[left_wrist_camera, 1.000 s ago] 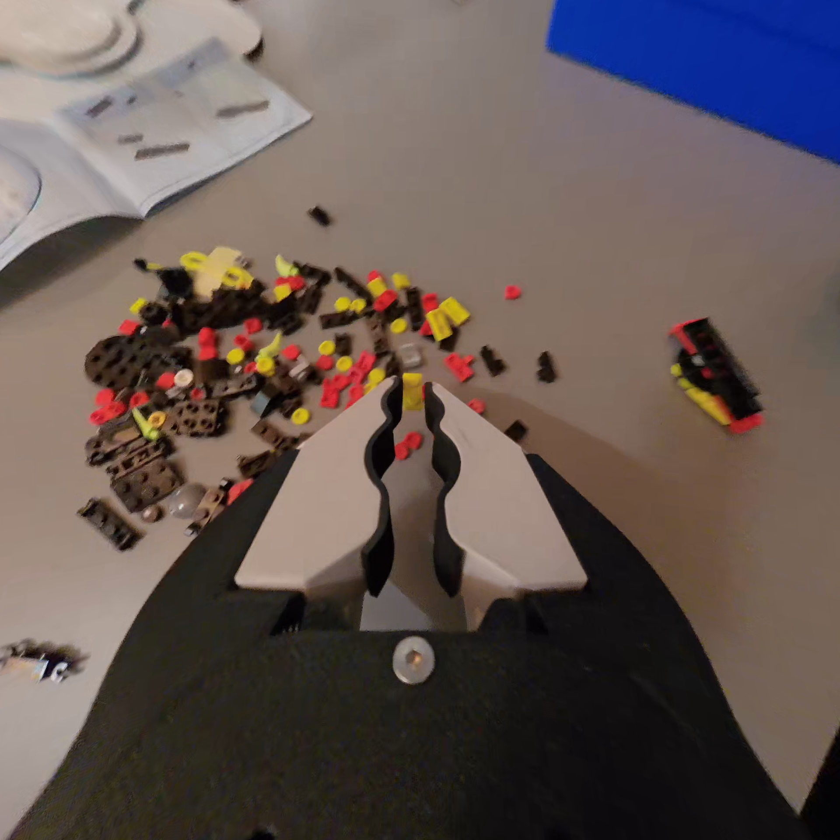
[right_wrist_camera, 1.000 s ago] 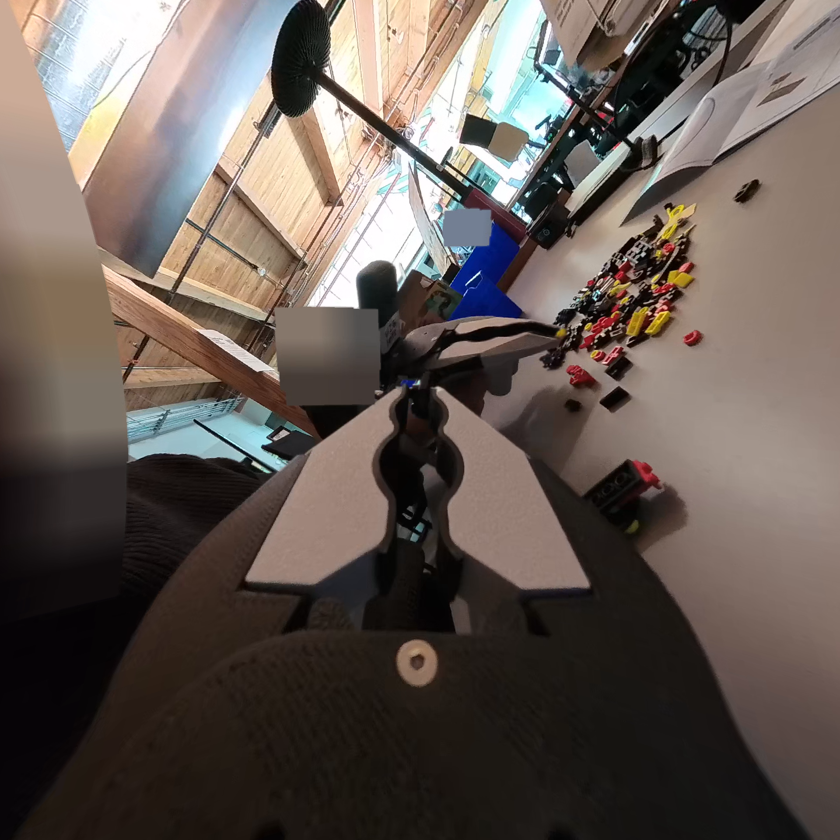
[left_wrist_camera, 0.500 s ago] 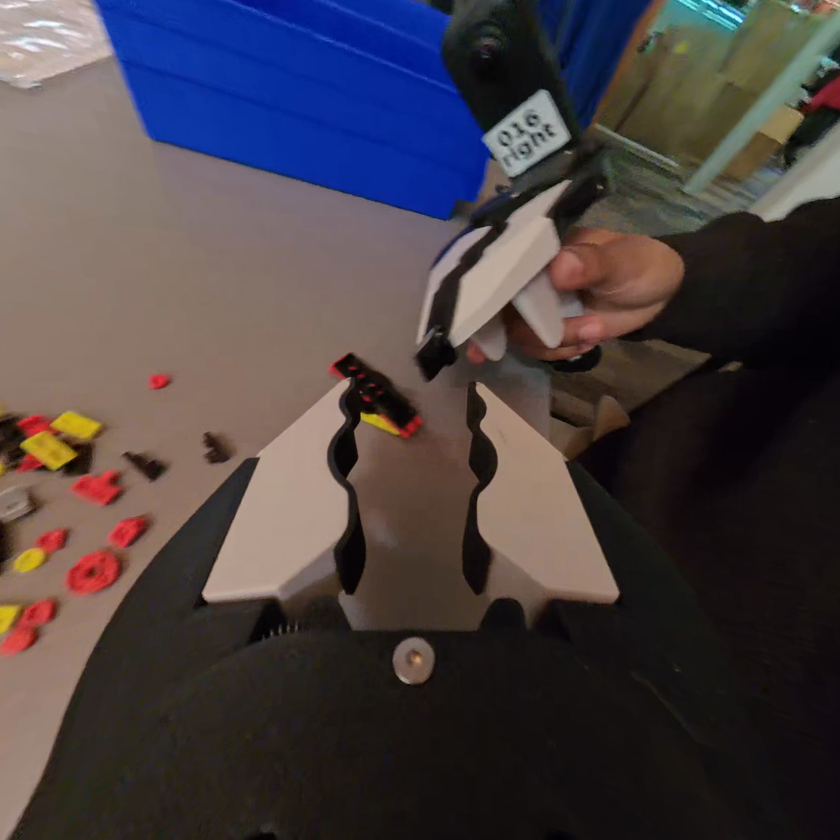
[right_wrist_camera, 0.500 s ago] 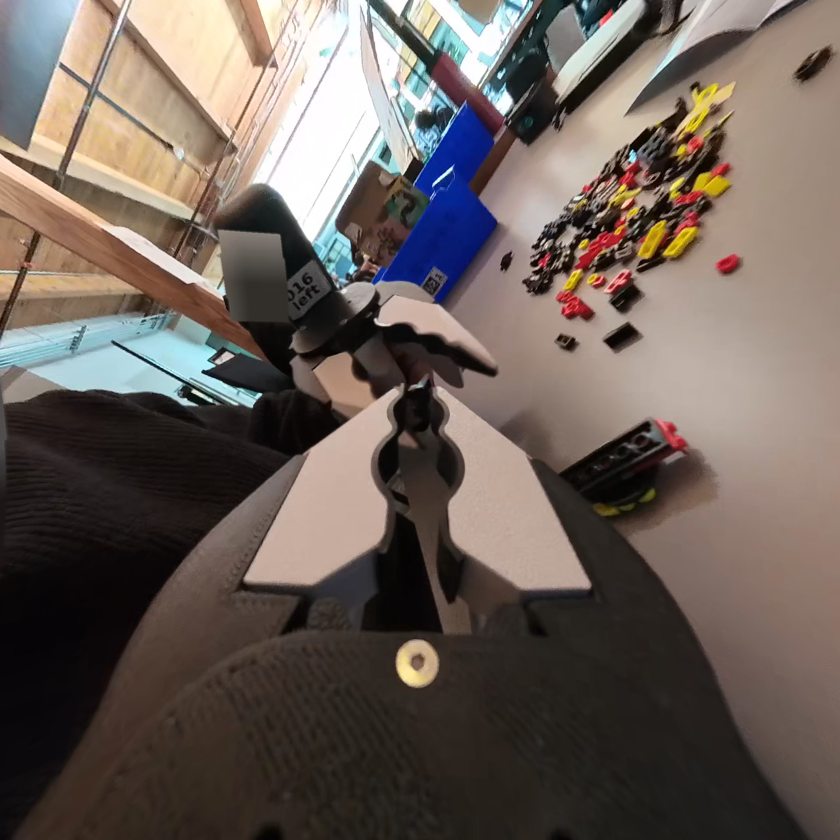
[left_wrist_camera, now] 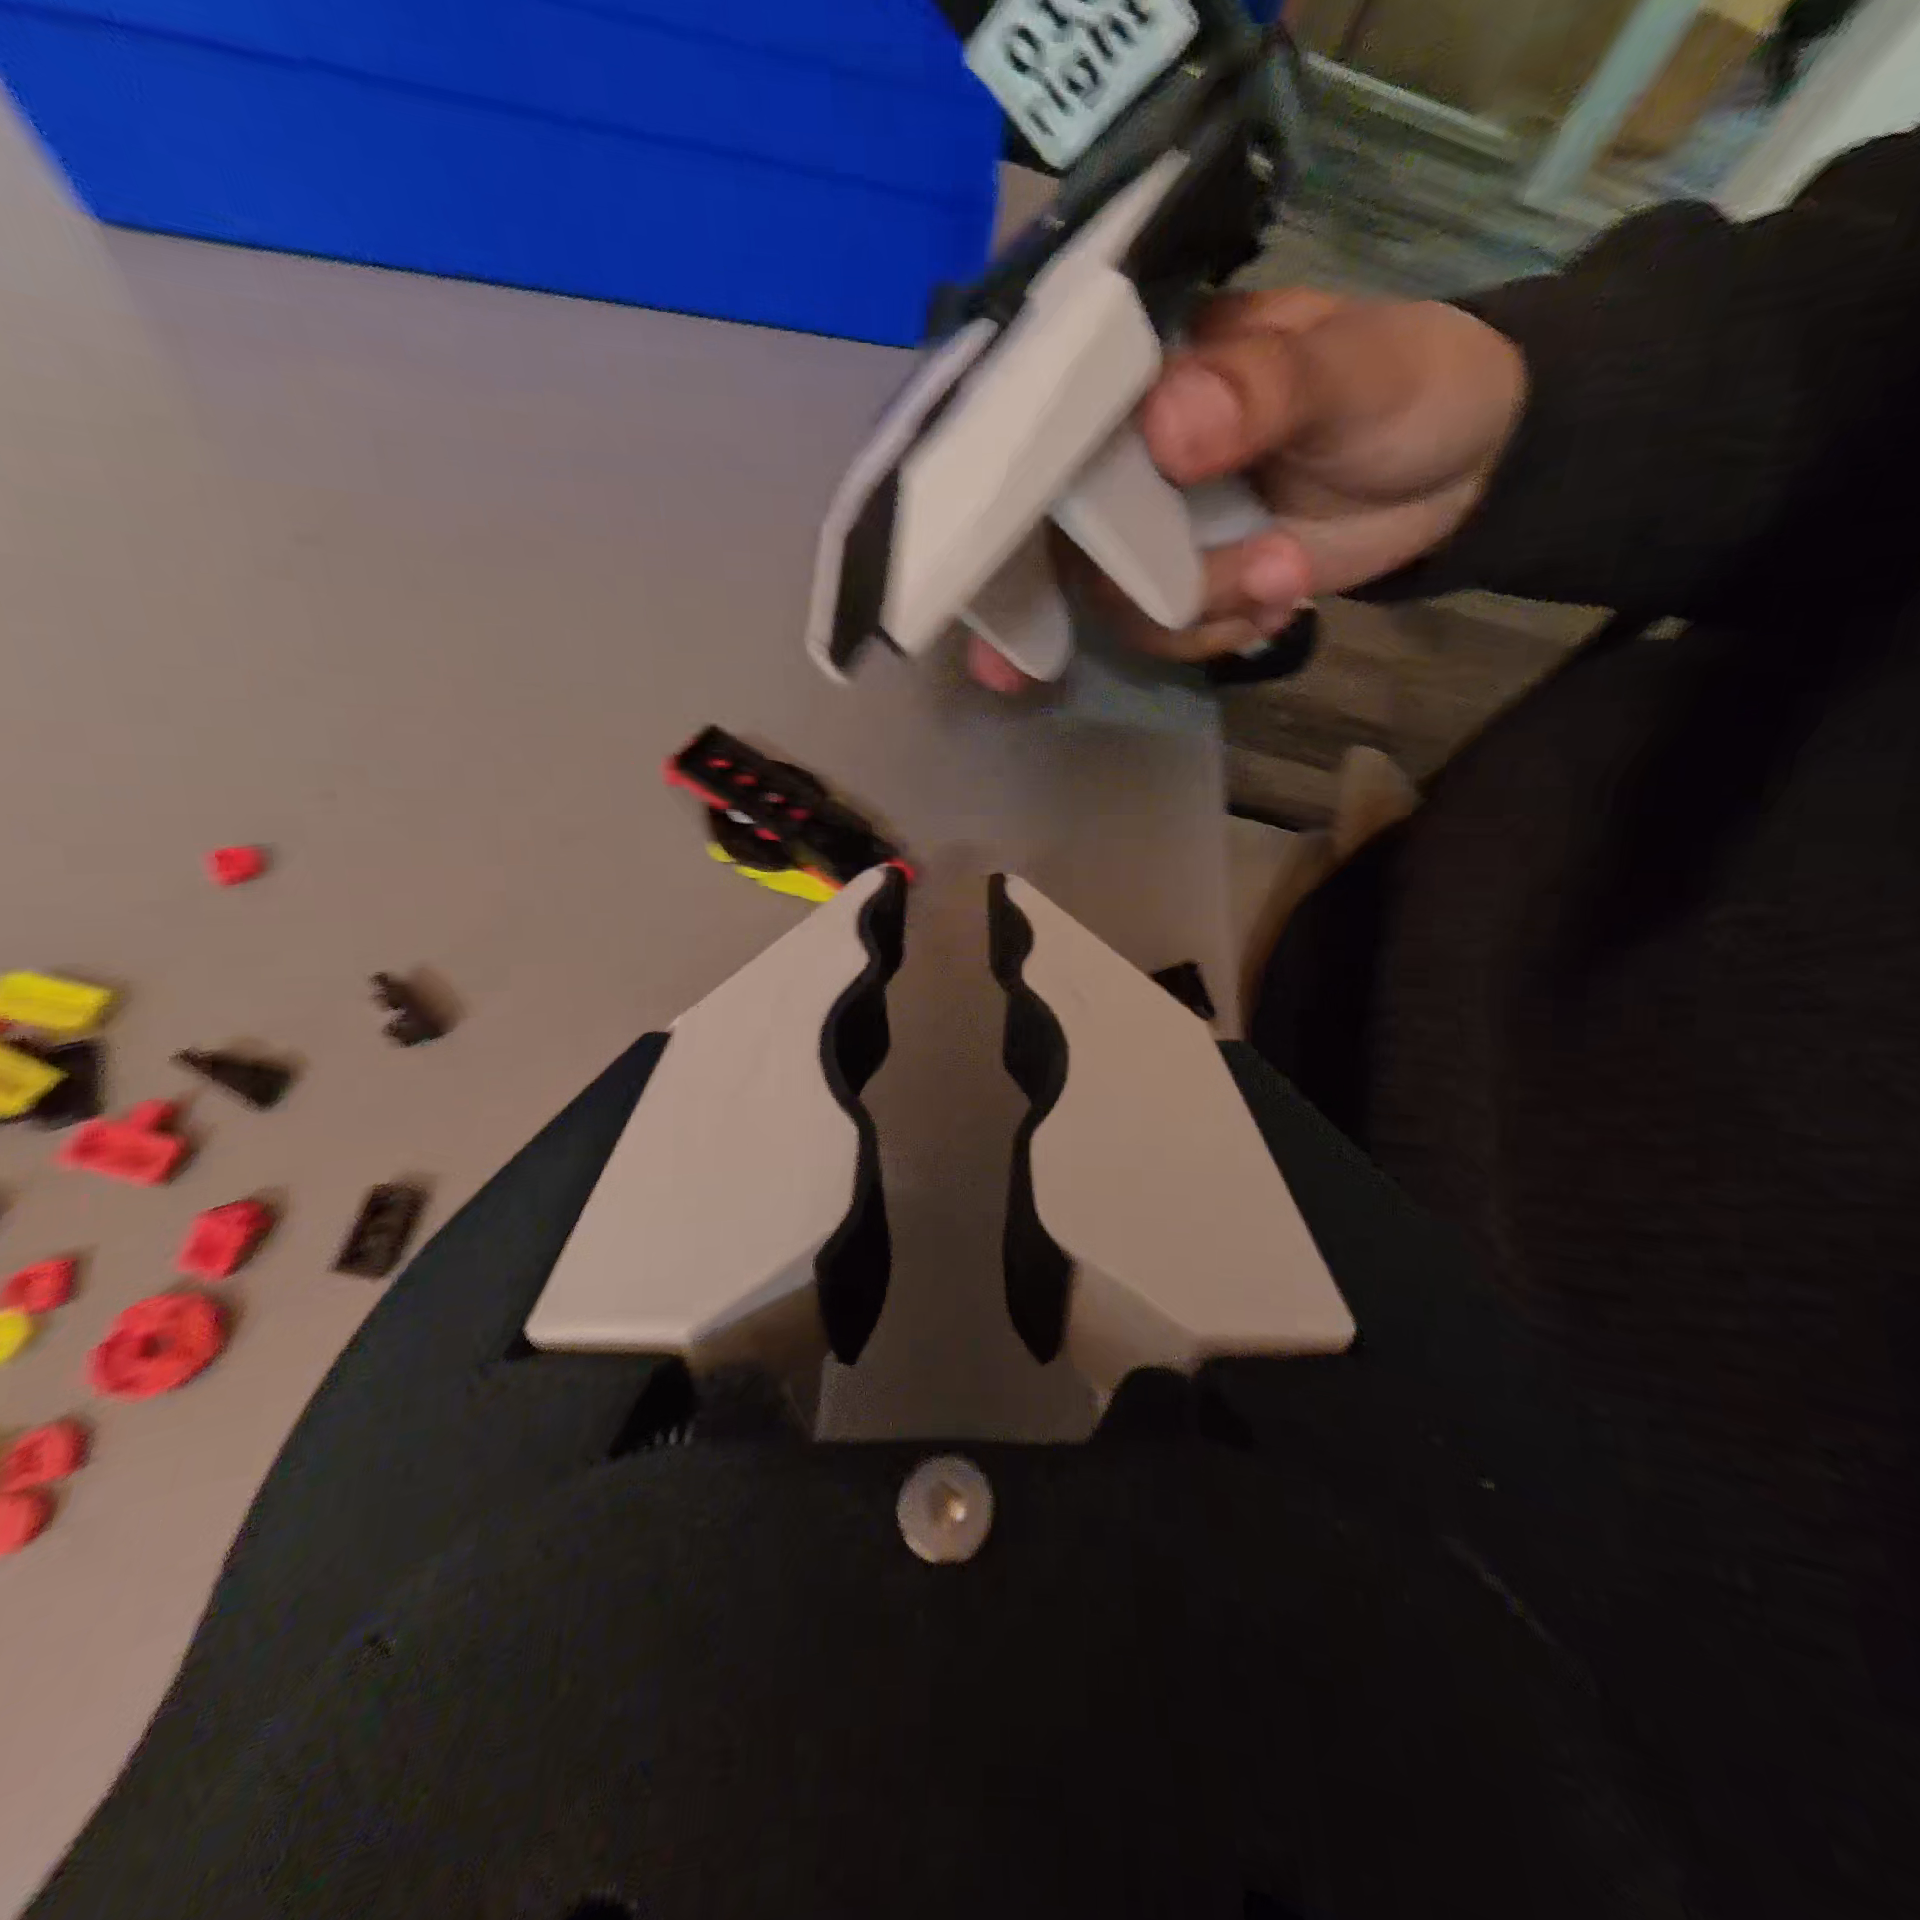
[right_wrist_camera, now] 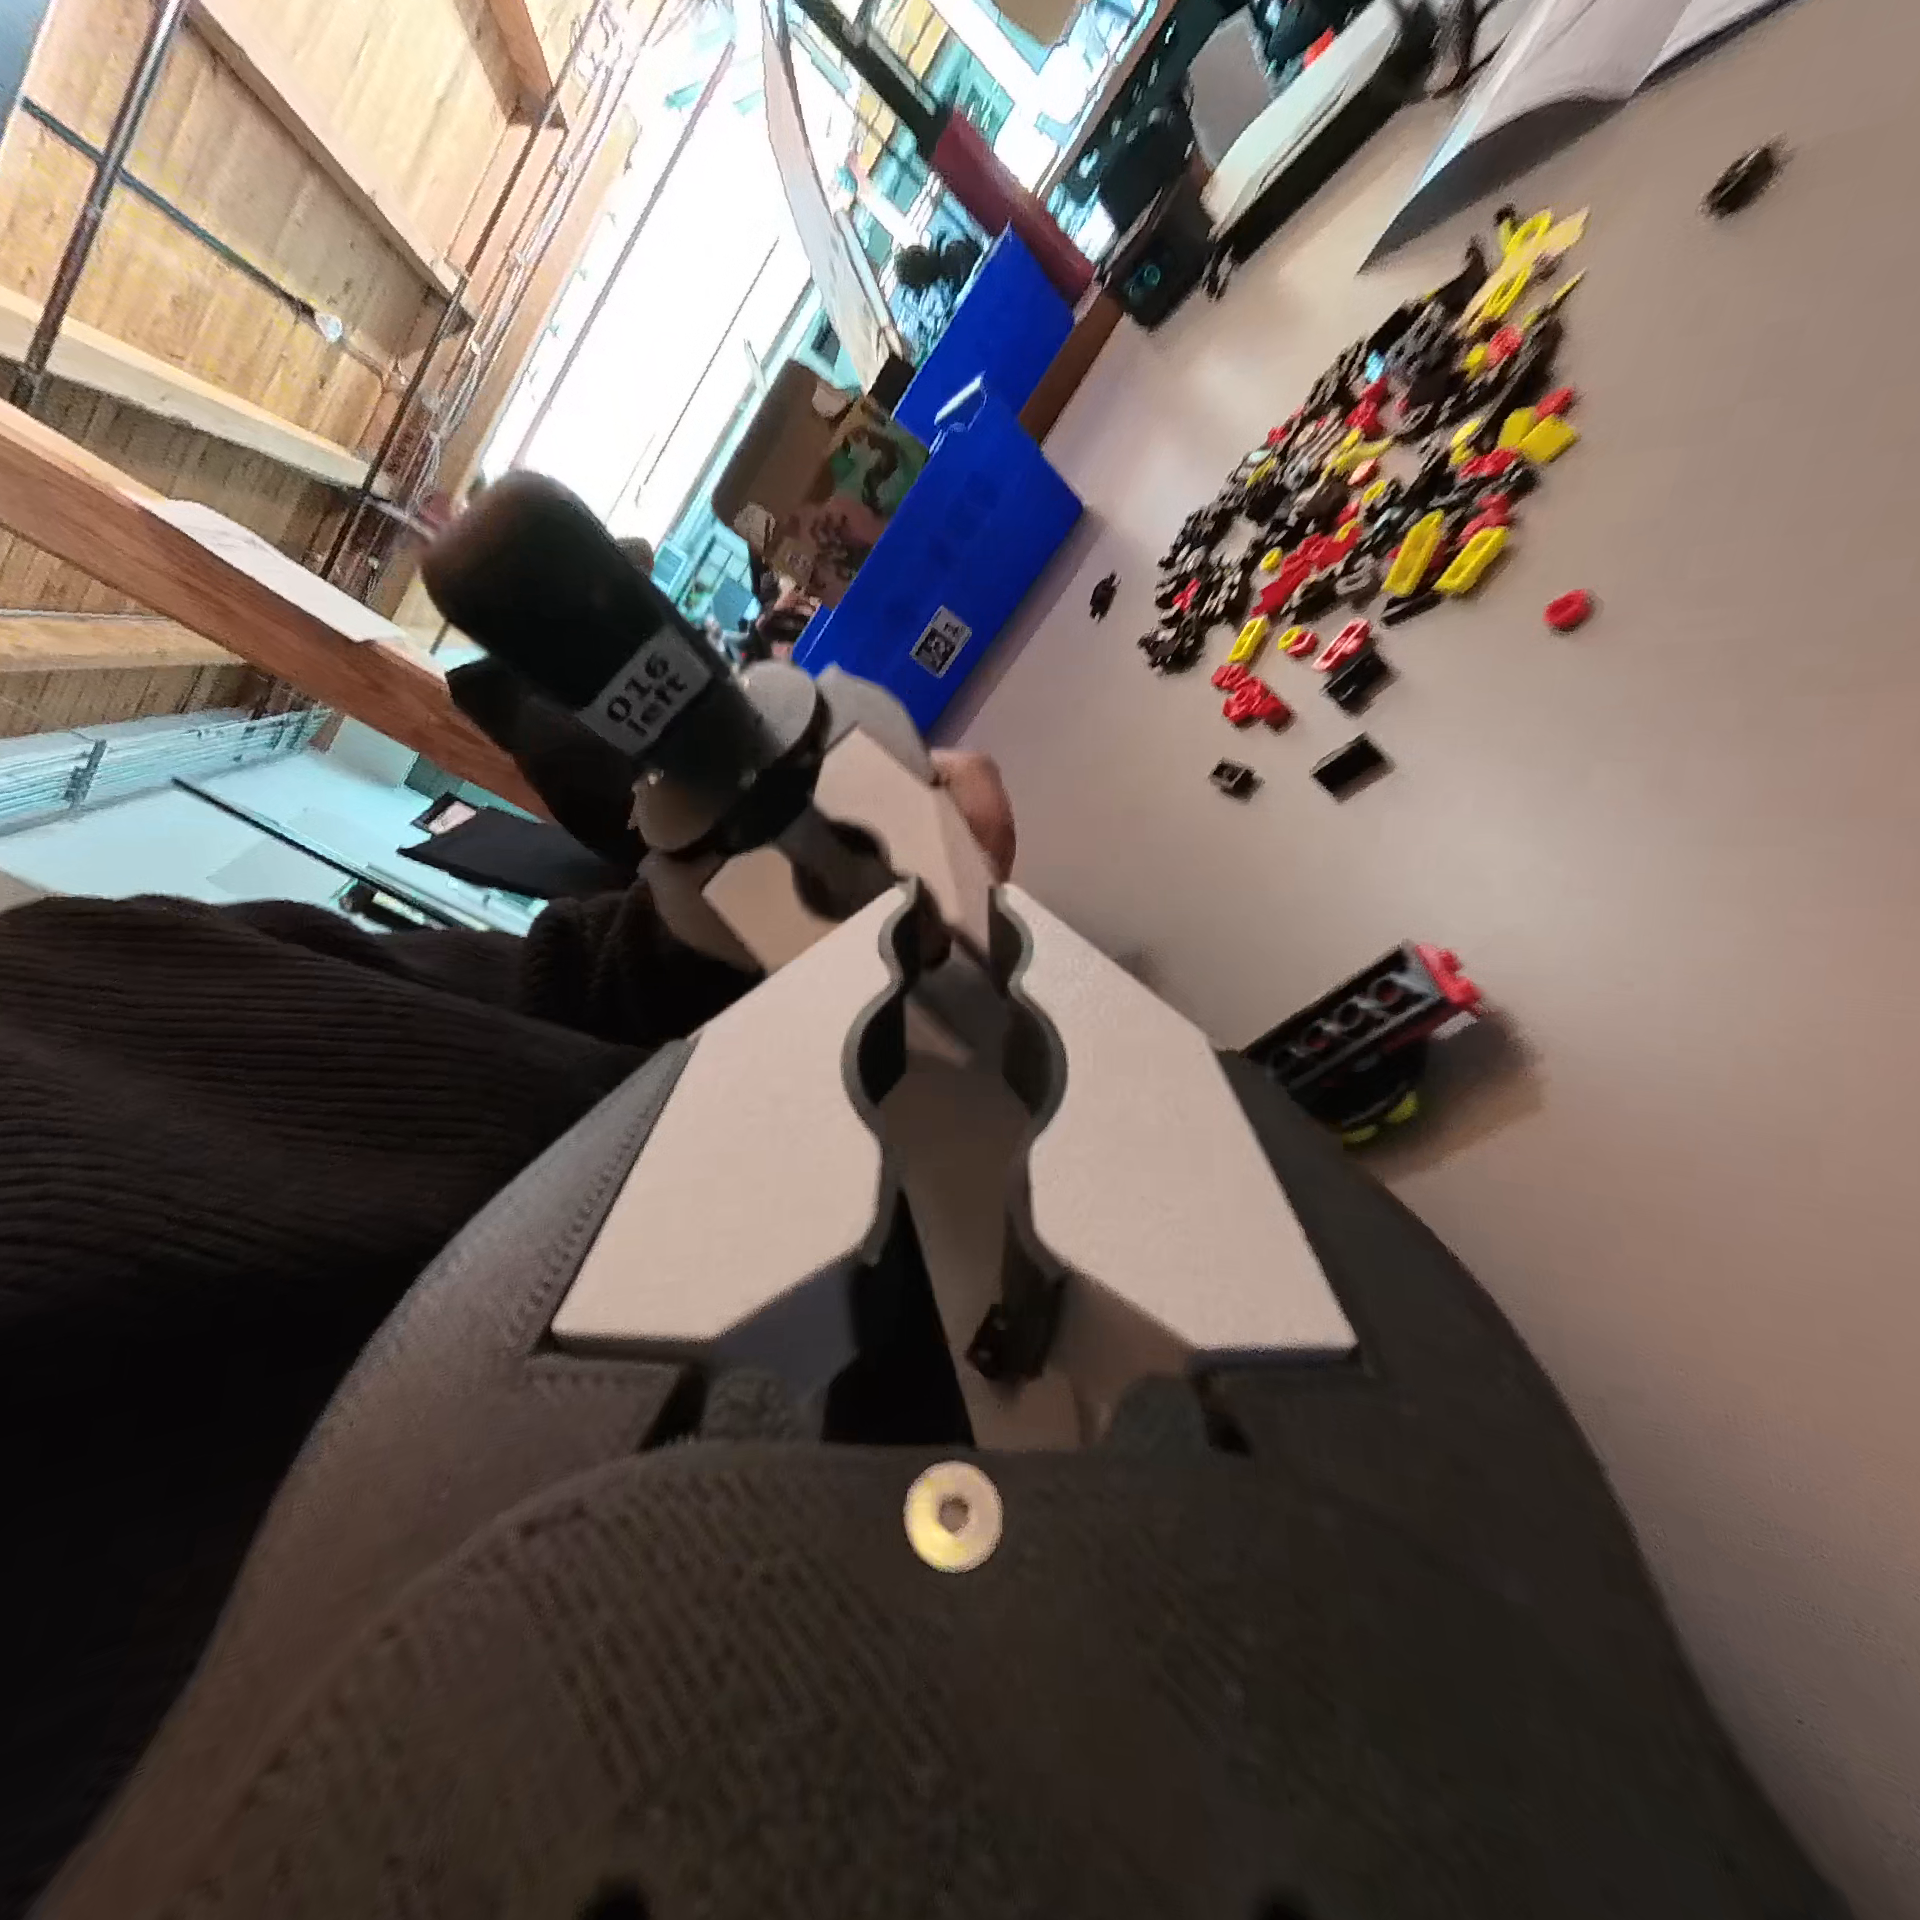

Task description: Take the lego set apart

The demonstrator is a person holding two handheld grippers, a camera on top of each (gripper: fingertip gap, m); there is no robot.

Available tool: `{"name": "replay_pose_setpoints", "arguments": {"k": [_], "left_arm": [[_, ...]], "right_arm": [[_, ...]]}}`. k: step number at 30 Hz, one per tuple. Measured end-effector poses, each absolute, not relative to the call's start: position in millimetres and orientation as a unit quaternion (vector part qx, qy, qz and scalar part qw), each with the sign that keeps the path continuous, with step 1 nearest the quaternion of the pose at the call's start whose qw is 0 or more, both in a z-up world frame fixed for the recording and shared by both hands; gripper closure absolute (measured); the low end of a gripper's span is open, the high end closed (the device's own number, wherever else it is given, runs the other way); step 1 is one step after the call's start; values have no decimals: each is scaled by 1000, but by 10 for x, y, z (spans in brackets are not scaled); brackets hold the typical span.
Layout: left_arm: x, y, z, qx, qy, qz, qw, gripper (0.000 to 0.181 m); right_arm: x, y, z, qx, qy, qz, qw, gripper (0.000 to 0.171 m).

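Observation:
The lego set is a small black, red and yellow assembly lying on the grey table near its edge. It also shows in the right wrist view. My left gripper is empty, jaws a little apart, its left fingertip just short of the assembly. My right gripper is empty too, jaws narrowly apart, held above the table edge and tilted sideways. In the left wrist view the right gripper hangs above and beyond the assembly, in a hand.
Loose red, yellow and black pieces lie scattered to the left, seen as a pile in the right wrist view. A blue bin stands at the back. An open booklet lies beyond the pile. The person's dark sleeve fills the right. My hands' fingertips stand some 5 cm from each other.
The left wrist view swung right, from the pile to the assembly. The left jaws opened wide, then narrowed. The two grippers drew closer together over the table edge.

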State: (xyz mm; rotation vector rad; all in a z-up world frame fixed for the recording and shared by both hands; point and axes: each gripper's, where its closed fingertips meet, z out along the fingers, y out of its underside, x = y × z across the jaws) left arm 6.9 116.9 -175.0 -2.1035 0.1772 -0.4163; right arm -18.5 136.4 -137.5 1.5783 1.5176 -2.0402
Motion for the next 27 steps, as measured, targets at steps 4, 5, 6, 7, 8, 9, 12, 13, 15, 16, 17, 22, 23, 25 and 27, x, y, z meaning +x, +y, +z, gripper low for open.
{"name": "replay_pose_setpoints", "arguments": {"k": [4, 5, 6, 7, 8, 9, 12, 13, 15, 16, 17, 22, 23, 25, 27], "left_arm": [[498, 1083, -1834, -862, 156, -203, 438, 149], [608, 1061, -1894, -866, 177, -203, 422, 147], [705, 1044, -1959, -869, 193, -202, 407, 145], [782, 1038, -2025, -874, 204, -197, 395, 145], [850, 1031, -2091, -878, 214, -193, 383, 145], [873, 1039, -2158, -884, 220, -178, 372, 150], [777, 1081, -2250, -896, 232, -117, 361, 181], [720, 1089, -2232, -896, 228, -109, 366, 181], [562, 1100, -2168, -898, 199, -110, 377, 181], [438, 1107, -2140, -900, 178, -105, 383, 181], [276, 1110, -2113, -904, 155, -92, 388, 181], [-302, 1040, -1846, -887, 50, -111, 446, 181], [-188, 1038, -1753, -870, 51, -164, 462, 180], [139, 1017, -1649, -844, 78, -254, 465, 162], [430, 955, -1767, -853, 127, -282, 421, 148]], "right_arm": [[-225, 1540, -1336, 537, 486, -688, 52, 157], [-227, 1553, -1334, 539, 482, -689, 53, 157], [-227, 1555, -1333, 539, 479, -690, 55, 156], [-226, 1547, -1333, 539, 477, -692, 60, 156], [-222, 1533, -1332, 538, 476, -693, 65, 156], [-217, 1517, -1332, 537, 475, -693, 69, 156], [-204, 1488, -1326, 534, 477, -694, 75, 155], [-201, 1489, -1322, 534, 477, -694, 75, 155], [-202, 1507, -1312, 534, 475, -696, 72, 155], [-204, 1519, -1308, 535, 473, -697, 71, 155], [-206, 1530, -1304, 535, 471, -698, 71, 155], [-214, 1568, -1287, 537, 463, -702, 70, 154], [-219, 1575, -1289, 538, 463, -701, 69, 154], [-224, 1580, -1302, 540, 462, -700, 70, 154], [-225, 1578, -1305, 541, 458, -702, 73, 154]]}}
